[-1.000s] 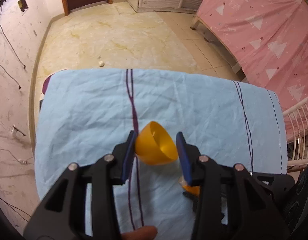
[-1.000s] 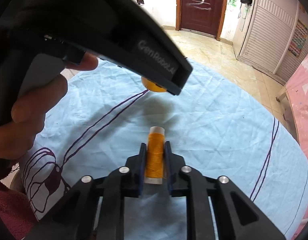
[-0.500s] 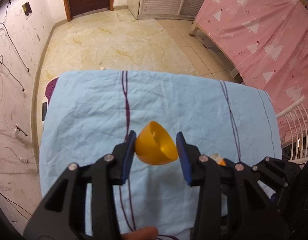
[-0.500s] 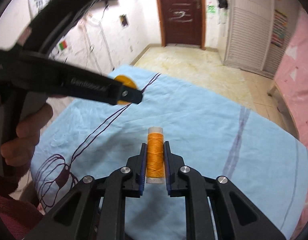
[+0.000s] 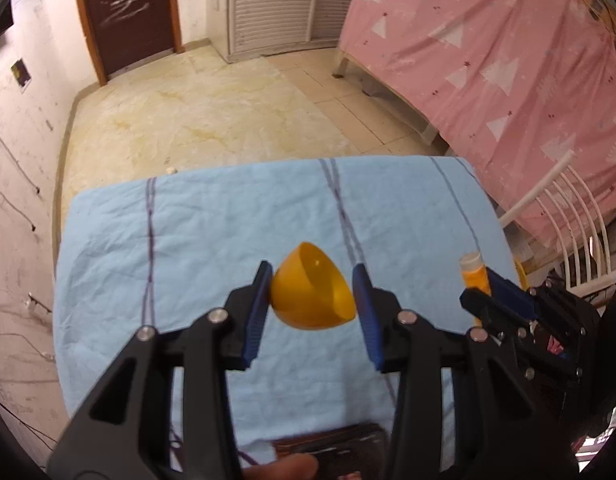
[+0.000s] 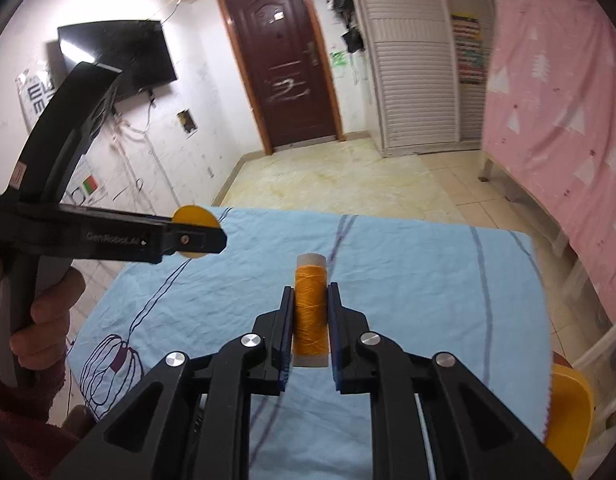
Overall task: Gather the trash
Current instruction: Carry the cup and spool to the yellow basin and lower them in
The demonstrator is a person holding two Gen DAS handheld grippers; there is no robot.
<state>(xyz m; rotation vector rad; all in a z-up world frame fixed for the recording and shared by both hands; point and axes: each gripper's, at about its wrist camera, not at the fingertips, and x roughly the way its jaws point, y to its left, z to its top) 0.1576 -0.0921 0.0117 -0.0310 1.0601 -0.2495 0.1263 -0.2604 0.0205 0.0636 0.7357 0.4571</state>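
Note:
My left gripper (image 5: 311, 290) is shut on an orange plastic half-shell (image 5: 312, 298) and holds it above the light blue cloth (image 5: 228, 232) on the table. My right gripper (image 6: 310, 312) is shut on an orange thread spool (image 6: 309, 312) with white ends, also held above the cloth. The right gripper and its spool (image 5: 474, 276) show at the right of the left wrist view. The left gripper (image 6: 196, 236) with the shell (image 6: 196, 218) shows at the left of the right wrist view.
The cloth has dark purple line drawings (image 6: 112, 364). A yellow bin (image 6: 568, 412) stands low at the right beside the table. A white chair back (image 5: 568, 216) and a pink-covered bed (image 5: 508, 64) are at the right. A brown door (image 6: 284, 76) is ahead across bare floor.
Both grippers have lifted and tilted up with their loads; more of the room and less of the cloth shows. The right gripper now appears beside the left in the left wrist view.

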